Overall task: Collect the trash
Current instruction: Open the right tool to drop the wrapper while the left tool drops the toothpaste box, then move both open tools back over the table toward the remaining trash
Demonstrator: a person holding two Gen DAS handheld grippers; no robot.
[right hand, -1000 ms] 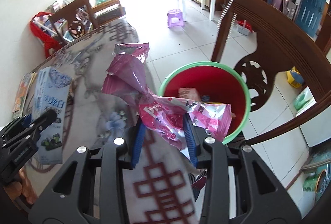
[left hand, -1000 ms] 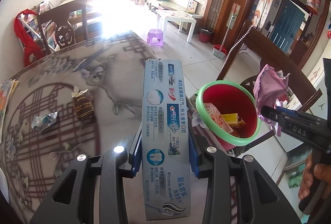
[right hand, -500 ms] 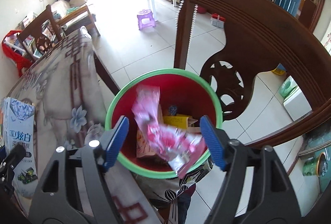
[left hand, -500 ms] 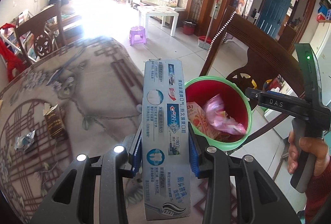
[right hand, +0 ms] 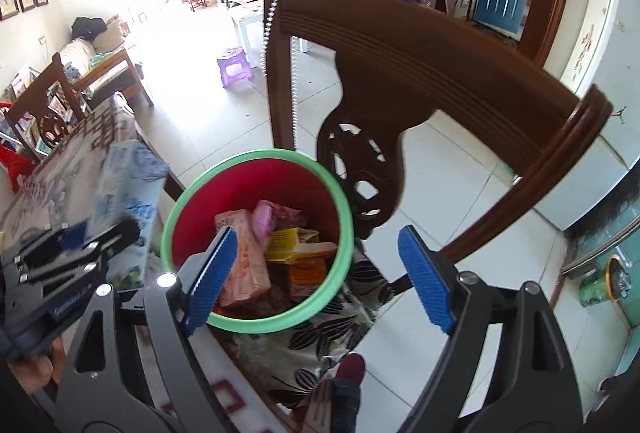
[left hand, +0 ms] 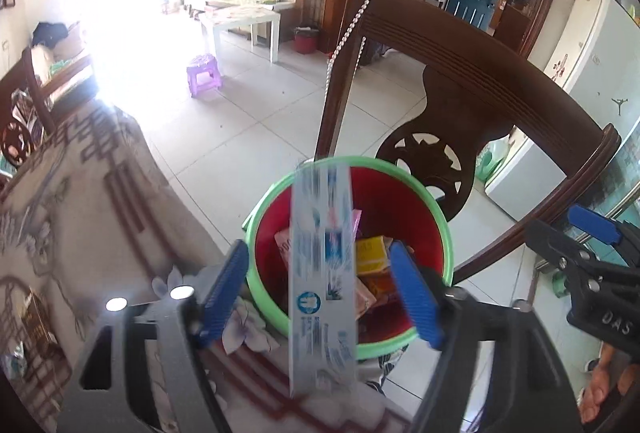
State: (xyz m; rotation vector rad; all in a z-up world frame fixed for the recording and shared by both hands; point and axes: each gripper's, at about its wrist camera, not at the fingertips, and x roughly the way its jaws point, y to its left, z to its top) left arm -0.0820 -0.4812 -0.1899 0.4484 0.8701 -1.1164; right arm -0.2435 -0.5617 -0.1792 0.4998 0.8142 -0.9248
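The red bin with a green rim [left hand: 445, 233] stands on a chair seat beside the table. My left gripper [left hand: 320, 247] hovers over it with its jaws opening. The blue and white toothpaste box [left hand: 322, 273] is blurred between the pads, touching neither. In the right wrist view the bin rim [right hand: 173, 223] lies just ahead of my right gripper [right hand: 318, 231], whose jaws are opening with nothing between them. A pink wrapper [right hand: 264, 217] lies among cartons inside. The toothpaste box [right hand: 120, 189] and left gripper [right hand: 100, 231] show at the left. The right gripper [left hand: 576, 237] shows at the right.
A dark wooden chair back [right hand: 440, 73] rises right behind the bin. The table with its patterned cloth [left hand: 80, 201] is at the left, with a brown packet [left hand: 36, 317] on it. A purple stool [left hand: 204, 73] stands on the tiled floor. A person's shoe [right hand: 350, 367] is below.
The left gripper swung right over the bin and opened, letting go of the toothpaste box. The right gripper opened and its pink wrapper dropped into the bin.
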